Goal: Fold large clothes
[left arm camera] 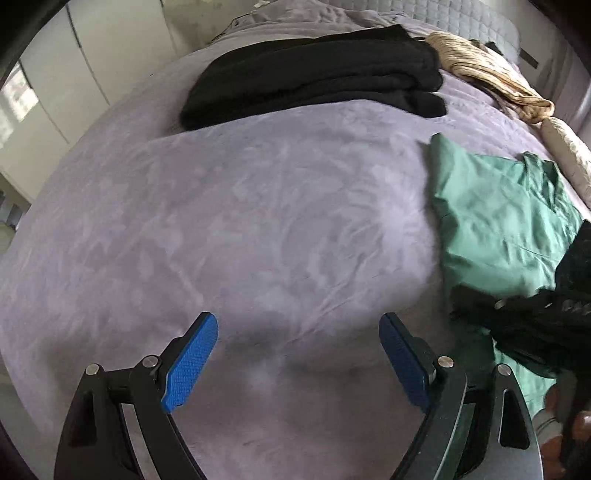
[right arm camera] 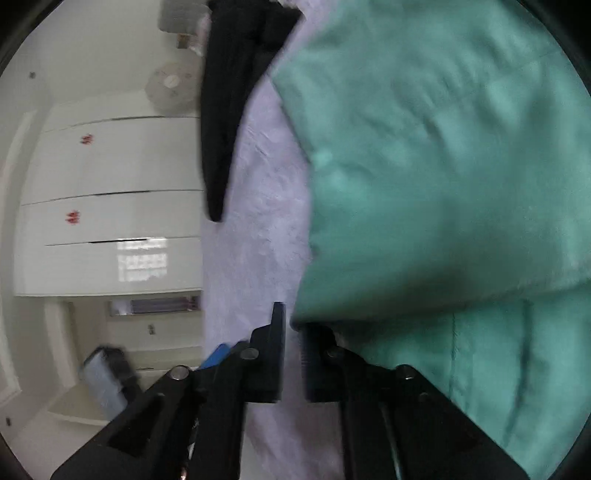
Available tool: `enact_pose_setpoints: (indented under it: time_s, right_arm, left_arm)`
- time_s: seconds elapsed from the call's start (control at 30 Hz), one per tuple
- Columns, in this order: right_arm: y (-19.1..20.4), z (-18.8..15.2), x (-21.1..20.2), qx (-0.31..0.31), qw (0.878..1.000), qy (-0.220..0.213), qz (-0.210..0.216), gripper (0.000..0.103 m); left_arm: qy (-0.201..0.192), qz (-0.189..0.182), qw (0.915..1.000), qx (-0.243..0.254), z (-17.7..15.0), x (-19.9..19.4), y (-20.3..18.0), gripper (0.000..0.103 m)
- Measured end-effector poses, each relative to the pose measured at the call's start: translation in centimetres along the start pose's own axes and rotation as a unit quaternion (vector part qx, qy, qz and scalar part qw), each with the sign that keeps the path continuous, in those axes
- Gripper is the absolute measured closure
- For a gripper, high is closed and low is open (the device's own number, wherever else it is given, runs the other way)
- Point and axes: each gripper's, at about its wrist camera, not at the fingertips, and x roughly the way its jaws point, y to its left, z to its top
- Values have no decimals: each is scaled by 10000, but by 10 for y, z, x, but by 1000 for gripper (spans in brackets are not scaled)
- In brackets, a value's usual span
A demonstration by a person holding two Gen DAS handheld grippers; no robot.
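A green garment point(left arm camera: 498, 221) lies partly folded on the right side of a lavender bed sheet point(left arm camera: 258, 221). In the right wrist view it fills the right half as green cloth point(right arm camera: 443, 166), with one fold raised and shadowed underneath. My right gripper point(right arm camera: 294, 317) has its jaws nearly together, and the fold's lower corner sits at their tips. My left gripper point(left arm camera: 299, 321) points down at bare sheet, its blue pads point(left arm camera: 192, 358) wide apart with nothing between them. A folded black garment point(left arm camera: 314, 70) rests at the far side of the bed.
A crumpled beige garment point(left arm camera: 491, 74) lies at the far right by a quilted headboard point(left arm camera: 443, 14). A dark blurred mass point(left arm camera: 524, 325) covers the green garment's near corner. White wardrobe doors point(right arm camera: 110, 166) stand beyond the bed's edge, and a black cloth strip point(right arm camera: 221, 110) lies along it.
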Motion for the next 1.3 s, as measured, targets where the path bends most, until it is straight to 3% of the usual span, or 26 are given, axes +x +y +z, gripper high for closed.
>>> enact_pose_setpoints:
  time_s: [0.13, 0.23, 0.37, 0.43, 0.5, 0.67, 0.73, 0.77, 0.8, 0.83, 0.9, 0.97, 1.0, 1.03, 1.17, 1.3]
  right_arm:
    - [-20, -16, 7, 377, 9981, 425, -256, 95]
    - [-13, -29, -15, 34, 9971, 581, -490, 95]
    - [-4, -24, -87, -369, 9920, -307, -1164, 94]
    - [-10, -8, -134, -332, 9812, -1002, -1616, 94]
    - [-20, 6, -170, -283, 9713, -1378, -1916, 94]
    - [-64, 30, -228, 331, 9468, -1779, -2660, 94]
    - [-90, 28, -258, 736, 9443, -1917, -2573, 93]
    - [-98, 25, -266, 871, 9451, -2004, -2428, 90]
    - [-103, 21, -272, 934, 9450, -2072, -2351, 73]
    - [-108, 18, -278, 976, 9447, -2136, -2289, 46]
    - [-115, 17, -282, 989, 9518, -2179, -1917, 40]
    - [-113, 25, -276, 884, 9596, -2068, -1693, 49]
    - [-113, 30, -276, 809, 9630, -1995, -1620, 82]
    - [-109, 35, -274, 694, 9648, -1915, -1667, 98]
    - [-116, 41, -281, 396, 9586, -1787, -2181, 98]
    - [-149, 28, -302, 973, 9692, -1554, -1644, 95]
  left_arm:
    - [70, -90, 9999, -102, -2, 2, 6, 13]
    - [-39, -284, 9996, 16, 3, 1, -4, 13]
    - [-108, -679, 9971, 325, 14, 7, -40, 13]
    - [-87, -818, 9955, 477, 18, 15, -63, 13]
    - [-14, -891, 9941, 612, 20, 26, -82, 13]
    - [168, -520, 9945, 892, 13, 51, -106, 13]
    - [157, -512, 9950, 848, 11, 49, -105, 13]
    - [170, -483, 9950, 858, 11, 48, -106, 13]
    - [187, -423, 9950, 880, 11, 46, -108, 13]
    - [189, -357, 9952, 890, 12, 45, -110, 13]
    - [174, -219, 9957, 888, 12, 40, -115, 13]
    - [91, -123, 9962, 862, 12, 30, -123, 13]
    - [62, -105, 9964, 834, 12, 26, -127, 13]
    - [46, -86, 9967, 812, 13, 24, -129, 13]
    - [51, 76, 9964, 843, 9, 14, -154, 13]
    - [101, 9, 9954, 954, 5, 4, -175, 13]
